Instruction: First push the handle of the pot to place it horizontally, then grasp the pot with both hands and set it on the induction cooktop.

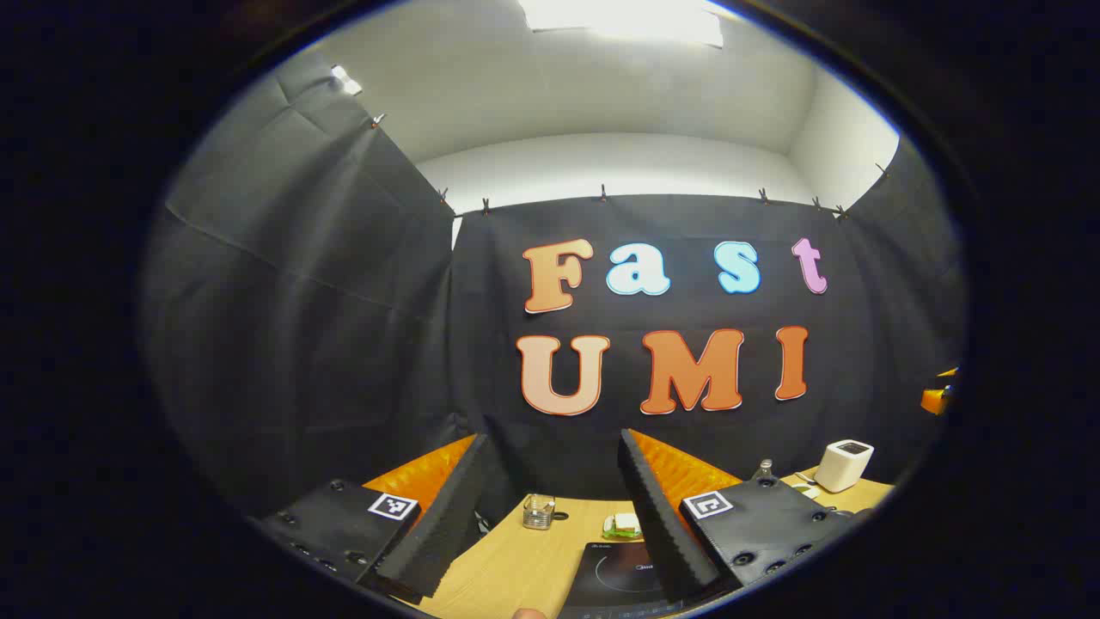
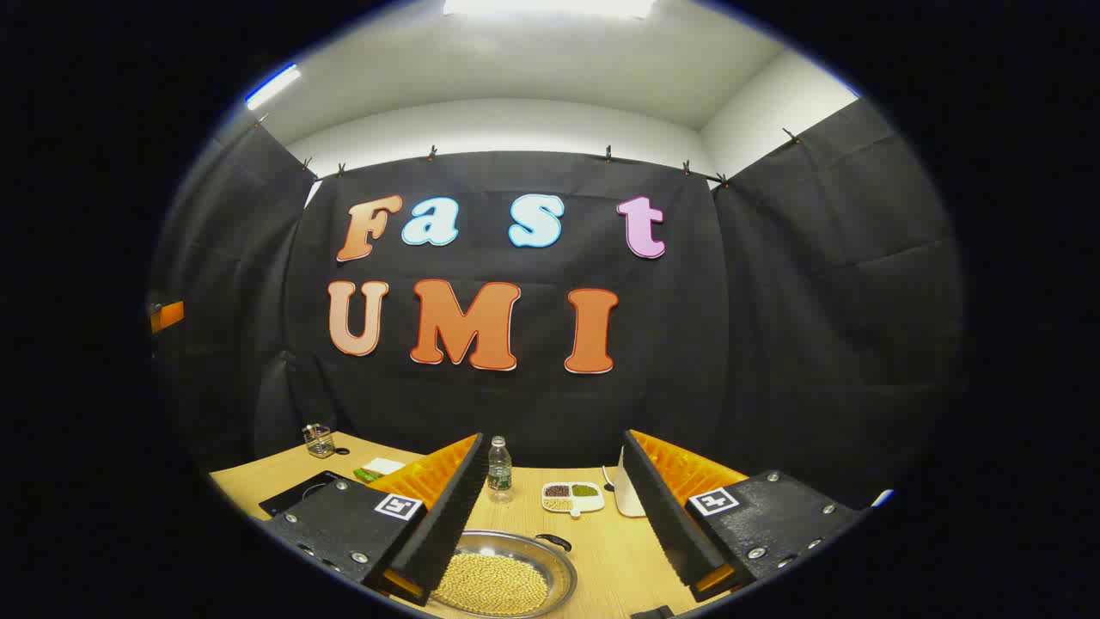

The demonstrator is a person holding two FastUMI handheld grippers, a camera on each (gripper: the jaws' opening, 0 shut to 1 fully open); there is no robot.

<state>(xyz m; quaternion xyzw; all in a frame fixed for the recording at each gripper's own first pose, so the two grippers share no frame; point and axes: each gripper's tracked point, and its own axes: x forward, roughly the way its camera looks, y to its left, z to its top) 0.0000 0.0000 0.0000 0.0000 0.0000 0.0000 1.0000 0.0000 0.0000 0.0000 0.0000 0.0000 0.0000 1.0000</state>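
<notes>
- While both tools hang above the counter, the left gripper is released, its fingers spread with nothing between them; low in the left gripper view, the induction cooktop lies between its fingertips.
- The right gripper is likewise released and empty; at the bottom centre of the right gripper view, the pot, heaped with pale beans, sits between its fingers, with a dark handle at its upper right rim.
- Judged from this, the handle push has not begun.
- Risk: a hard or high shove on the handle could slide or tip the pot and scatter beans.
- Risk: the water bottle and the divided dish stand behind the pot; an overshooting sweep could knock them.
- Risk: uneven lifting by the two grippers would tilt the pot and spill its load.
</notes>
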